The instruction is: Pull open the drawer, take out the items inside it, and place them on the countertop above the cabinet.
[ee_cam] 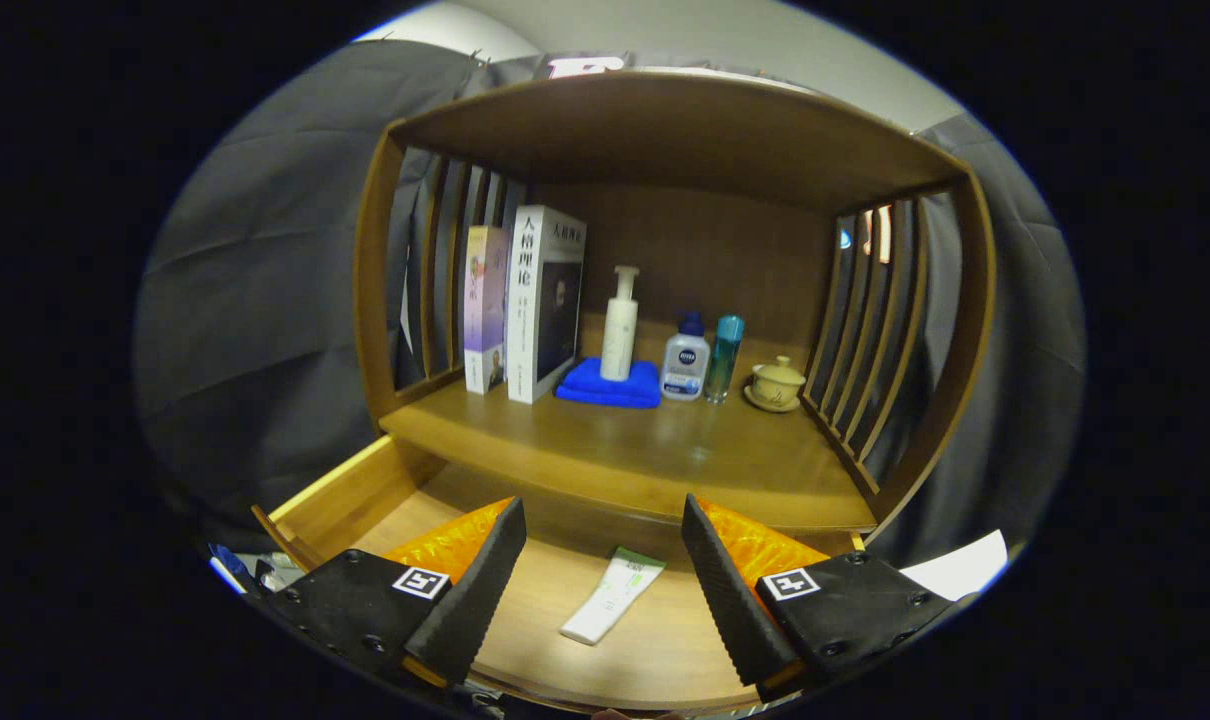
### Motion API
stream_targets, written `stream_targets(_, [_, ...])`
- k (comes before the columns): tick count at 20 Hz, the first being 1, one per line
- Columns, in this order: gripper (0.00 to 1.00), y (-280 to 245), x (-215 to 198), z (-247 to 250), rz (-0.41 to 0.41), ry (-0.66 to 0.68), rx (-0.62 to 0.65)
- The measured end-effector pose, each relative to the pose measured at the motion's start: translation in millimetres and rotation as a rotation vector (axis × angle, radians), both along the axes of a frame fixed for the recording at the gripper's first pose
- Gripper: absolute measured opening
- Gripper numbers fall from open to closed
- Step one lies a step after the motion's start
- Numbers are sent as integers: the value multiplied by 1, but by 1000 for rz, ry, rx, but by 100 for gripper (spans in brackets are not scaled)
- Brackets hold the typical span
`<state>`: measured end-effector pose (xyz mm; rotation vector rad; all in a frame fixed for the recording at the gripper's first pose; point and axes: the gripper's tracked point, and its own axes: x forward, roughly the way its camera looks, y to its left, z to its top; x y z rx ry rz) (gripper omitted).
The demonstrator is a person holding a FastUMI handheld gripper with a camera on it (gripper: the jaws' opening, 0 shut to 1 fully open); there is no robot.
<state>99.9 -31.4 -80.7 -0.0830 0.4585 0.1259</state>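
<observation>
In the open drawer [365, 495], a tube [613, 596] between the spread claw [601, 520] fingers, untouched.

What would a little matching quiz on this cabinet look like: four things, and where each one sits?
Things:
1. tube
2. pump bottle
3. lidded cup
4. books

Places:
A. upright at the shelf's left end
B. on the folded blue cloth
C. lying in the open drawer, between the open fingers of the hand-held gripper
D. on a saucer at the shelf's right end

Pairs: 1-C, 2-B, 3-D, 4-A
</observation>
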Motion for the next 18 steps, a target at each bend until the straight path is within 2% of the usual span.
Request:
stream_targets(4, [98, 13, 13, -45, 34, 240, 45])
stream_targets(7, [98, 9, 17, -78, 50, 376, -3])
stream_targets(12, [98, 5, 18, -123, 49, 557, -20])
stream_targets(18, [98, -7, 21, -153, 35, 700, -36])
